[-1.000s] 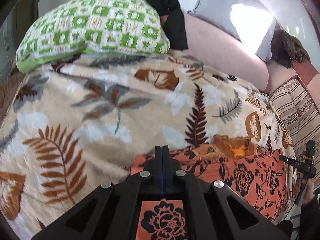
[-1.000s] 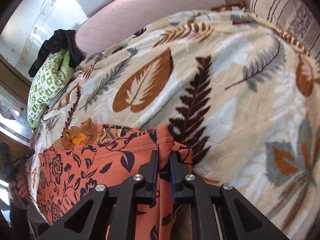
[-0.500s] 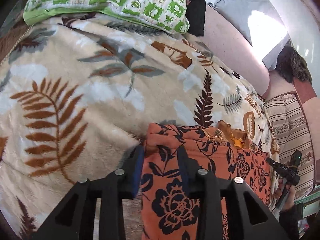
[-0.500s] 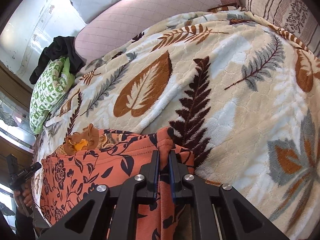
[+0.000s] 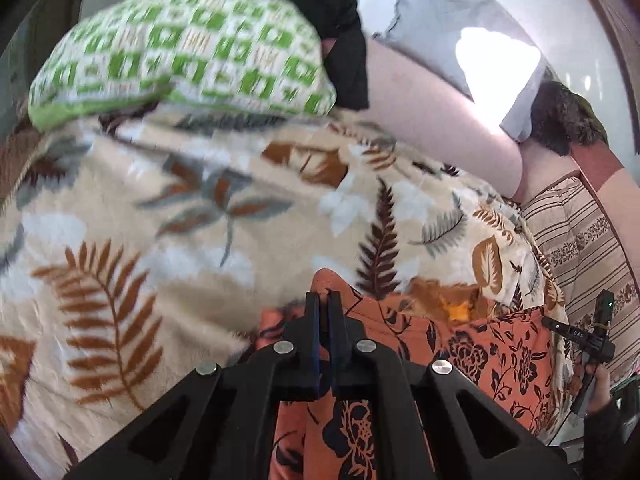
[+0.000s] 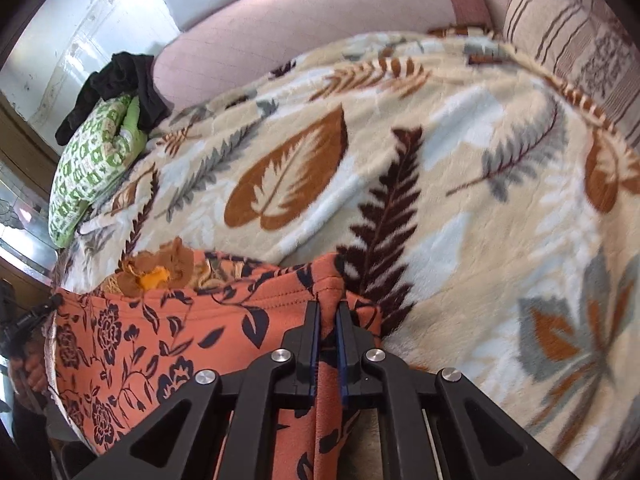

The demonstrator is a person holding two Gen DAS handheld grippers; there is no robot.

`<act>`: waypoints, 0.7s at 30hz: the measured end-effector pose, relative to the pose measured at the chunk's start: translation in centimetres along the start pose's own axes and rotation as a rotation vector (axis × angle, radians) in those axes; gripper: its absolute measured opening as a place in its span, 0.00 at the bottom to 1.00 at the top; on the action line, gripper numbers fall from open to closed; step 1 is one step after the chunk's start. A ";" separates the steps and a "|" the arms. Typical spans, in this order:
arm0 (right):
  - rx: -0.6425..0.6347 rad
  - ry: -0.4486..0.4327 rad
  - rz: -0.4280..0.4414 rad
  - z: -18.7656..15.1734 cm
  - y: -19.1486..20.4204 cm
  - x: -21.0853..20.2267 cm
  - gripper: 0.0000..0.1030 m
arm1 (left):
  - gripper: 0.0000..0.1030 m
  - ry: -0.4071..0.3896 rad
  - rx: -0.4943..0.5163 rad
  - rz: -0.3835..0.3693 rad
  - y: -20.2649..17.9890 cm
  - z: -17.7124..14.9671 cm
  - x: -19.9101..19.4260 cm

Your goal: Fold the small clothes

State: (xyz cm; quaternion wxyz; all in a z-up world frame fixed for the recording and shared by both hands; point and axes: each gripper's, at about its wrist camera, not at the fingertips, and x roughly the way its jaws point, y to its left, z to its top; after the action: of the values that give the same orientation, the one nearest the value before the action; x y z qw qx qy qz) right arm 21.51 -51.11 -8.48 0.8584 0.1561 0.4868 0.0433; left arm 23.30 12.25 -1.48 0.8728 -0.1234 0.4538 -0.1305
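An orange garment with a dark floral print (image 5: pixel 500 352) lies at the near edge of a leaf-patterned blanket (image 5: pixel 200 208). My left gripper (image 5: pixel 325 300) is shut on its left top corner. My right gripper (image 6: pixel 328 308) is shut on its right top corner; the garment (image 6: pixel 140 332) stretches to the left from there. A brown and yellow cloth piece (image 6: pixel 156 272) lies just behind the garment's top edge, also seen in the left wrist view (image 5: pixel 456 304). The right gripper shows at the far right of the left wrist view (image 5: pixel 592 344).
A green and white pillow (image 5: pixel 180 64) with black clothing (image 5: pixel 332 16) on it lies at the far end of the bed. A pink bolster (image 6: pixel 300 28), a grey pillow (image 5: pixel 460 20) and a striped cushion (image 5: pixel 580 236) lie along the back and side.
My left gripper opened around the garment's corner half a second ago and has now shut on it. The left view has swung up. The right gripper has stayed shut on its corner.
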 end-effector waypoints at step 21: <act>0.204 -0.014 0.346 -4.8 2.4 -5.9 0.68 | 0.36 -0.025 0.020 0.041 -2.8 -4.7 -5.4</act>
State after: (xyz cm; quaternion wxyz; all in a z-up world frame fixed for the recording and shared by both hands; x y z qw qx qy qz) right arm 14.57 -49.09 -5.17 0.8213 0.3240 0.4483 0.1397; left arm 16.10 11.00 0.94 0.8822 -0.1069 0.4438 -0.1154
